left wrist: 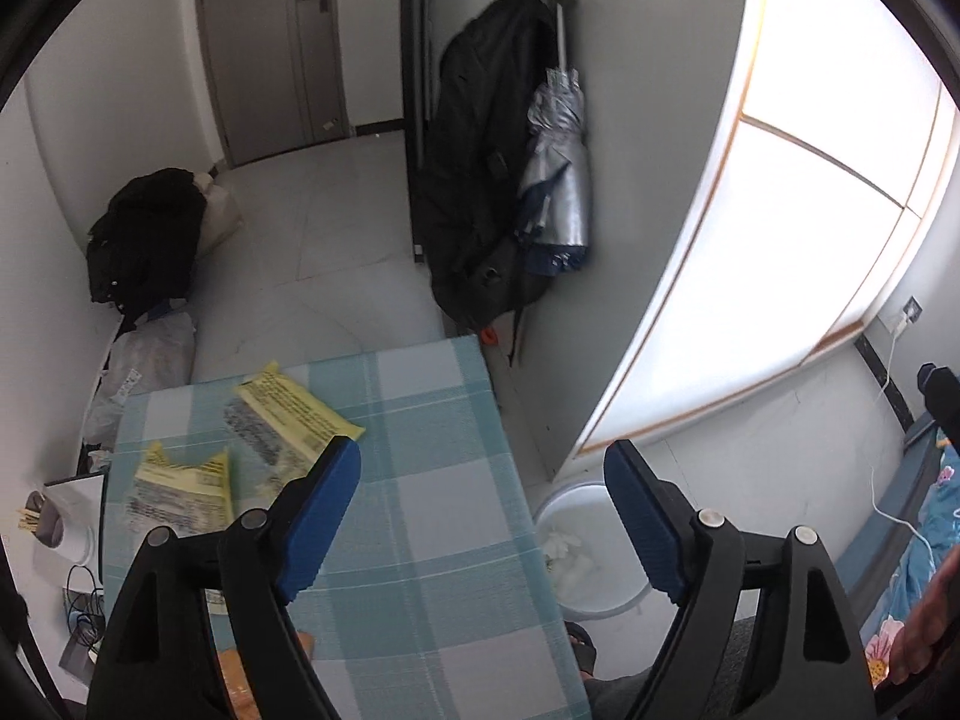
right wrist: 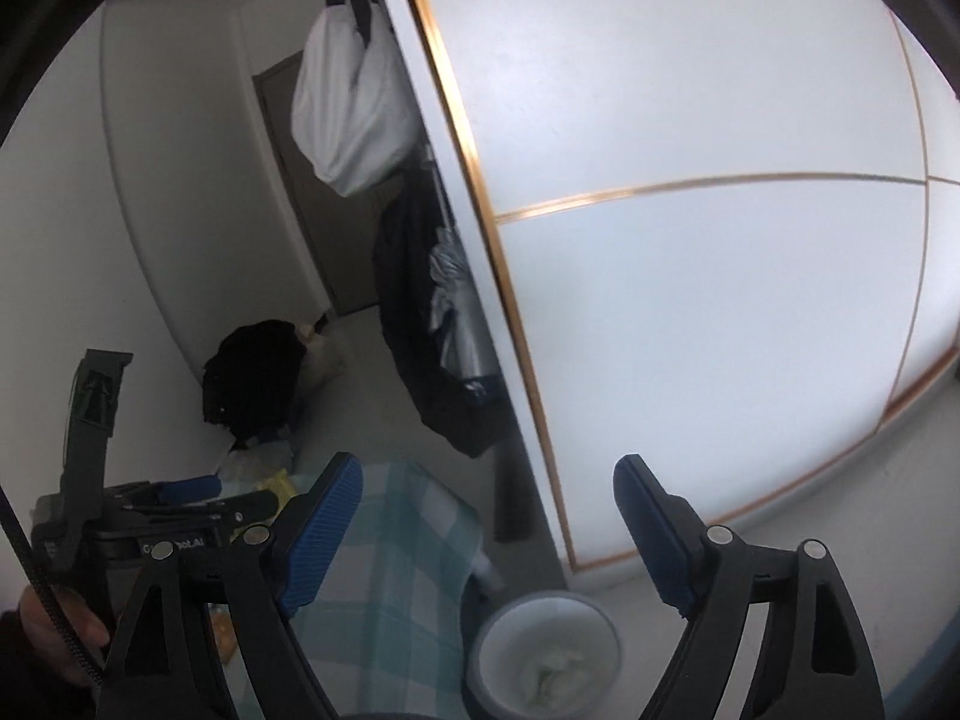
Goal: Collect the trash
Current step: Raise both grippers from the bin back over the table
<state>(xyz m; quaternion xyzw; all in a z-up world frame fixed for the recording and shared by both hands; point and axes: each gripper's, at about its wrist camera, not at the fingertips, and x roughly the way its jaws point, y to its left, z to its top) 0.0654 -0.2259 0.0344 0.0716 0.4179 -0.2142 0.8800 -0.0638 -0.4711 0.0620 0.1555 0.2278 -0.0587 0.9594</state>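
The left gripper (left wrist: 483, 516) is hanging above the checked table (left wrist: 432, 540) with its jaws spread wide and nothing sitting between the blue pads (left wrist: 318, 522). Toward 10 o'clock from that gripper, 2 yellow printed wrappers are lying on the tablecloth: the larger wrapper (left wrist: 294, 414) is resting further out at about 11 o'clock, and the smaller wrapper (left wrist: 180, 486) is lying just beside it at about 9 o'clock, close to the table's left edge. At 3 o'clock from the table, down on the floor, a round white trash bin (left wrist: 624, 597) is standing with crumpled white tissue (left wrist: 567, 558) lying inside it. The right gripper (right wrist: 489, 531) is also gaping wide and empty, pointing over the table corner (right wrist: 420, 540) toward a white wardrobe door with gold trim (right wrist: 690, 276). In the right wrist view the bin (right wrist: 498, 630) is sitting at 6 o'clock, between the 2 fingers, and the left gripper's body (right wrist: 180, 510) is showing at 9 o'clock. A black jacket (left wrist: 480, 168) and a folded silver umbrella (left wrist: 558, 180) are hanging at 12 o'clock beyond the table.
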